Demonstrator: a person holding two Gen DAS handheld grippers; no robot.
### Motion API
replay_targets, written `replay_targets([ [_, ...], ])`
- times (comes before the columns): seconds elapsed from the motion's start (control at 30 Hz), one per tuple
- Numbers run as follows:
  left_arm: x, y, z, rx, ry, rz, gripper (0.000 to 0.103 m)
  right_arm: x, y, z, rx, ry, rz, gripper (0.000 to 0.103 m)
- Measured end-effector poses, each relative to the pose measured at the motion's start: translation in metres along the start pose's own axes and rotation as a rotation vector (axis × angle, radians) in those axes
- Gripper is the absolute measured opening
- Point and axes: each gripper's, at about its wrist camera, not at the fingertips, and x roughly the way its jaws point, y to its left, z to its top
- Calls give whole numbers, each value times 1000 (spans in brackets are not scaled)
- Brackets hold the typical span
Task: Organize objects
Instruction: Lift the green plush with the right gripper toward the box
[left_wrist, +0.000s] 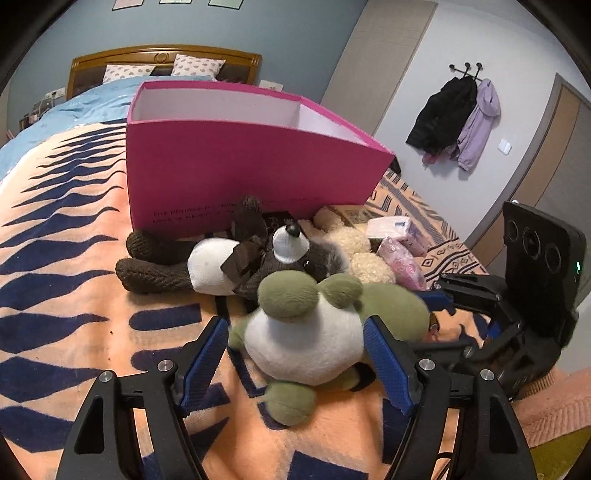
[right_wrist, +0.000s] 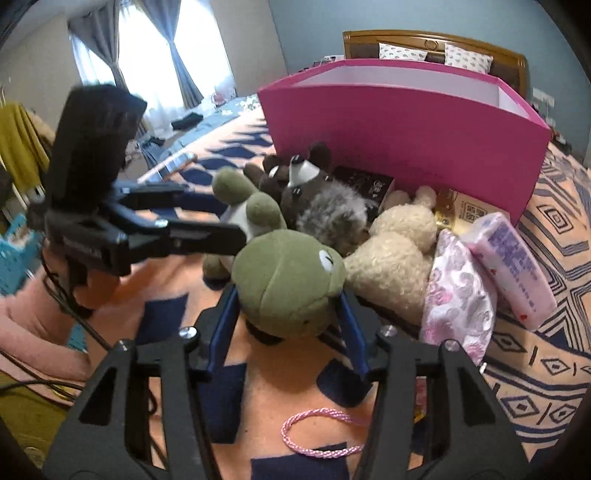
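A green frog plush (left_wrist: 303, 339) with a white belly lies on the orange and navy blanket (left_wrist: 74, 280), in front of an open pink box (left_wrist: 240, 173). My left gripper (left_wrist: 295, 321) is shut on the frog's belly, blue pads against both sides. My right gripper (right_wrist: 287, 293) is shut on the frog's head (right_wrist: 284, 280) from the other end. The right wrist view shows the left gripper (right_wrist: 221, 216) reaching in from the left across the frog's body. The pink box (right_wrist: 406, 122) stands just behind the pile.
A brown and grey raccoon plush (right_wrist: 317, 199) and a cream plush (right_wrist: 395, 258) lie against the box. Two pink tissue packs (right_wrist: 513, 266) sit to the right, a small black box (right_wrist: 365, 184) behind. A pink cord (right_wrist: 317, 432) lies near my right gripper.
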Motion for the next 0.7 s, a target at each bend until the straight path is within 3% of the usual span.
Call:
replay_targets([
  [0.17, -1, -5, 0, 19, 8, -38, 78, -22, -13, 16, 63, -48, 50, 53],
  [0.33, 9, -9, -4, 15, 42, -57, 78, -21, -29, 26, 100, -49, 38, 51],
  [0.4, 11, -8, -4, 4, 41, -60, 75, -19, -31, 27, 113, -46, 45, 51],
  [0.43, 11, -7, -4, -3, 38, -71, 68, -19, -30, 28, 108, -48, 42, 52],
  [0.5, 9, -6, -3, -16, 30, -92, 63, -21, -25, 26, 100, -54, 28, 54],
  [0.57, 10, -8, -3, -6, 27, -81, 62, -21, -24, 30, 91, -64, -1, 66],
  [0.7, 10, -8, -3, -4, 30, -78, 62, -10, -22, 35, 54, -51, 15, 66],
])
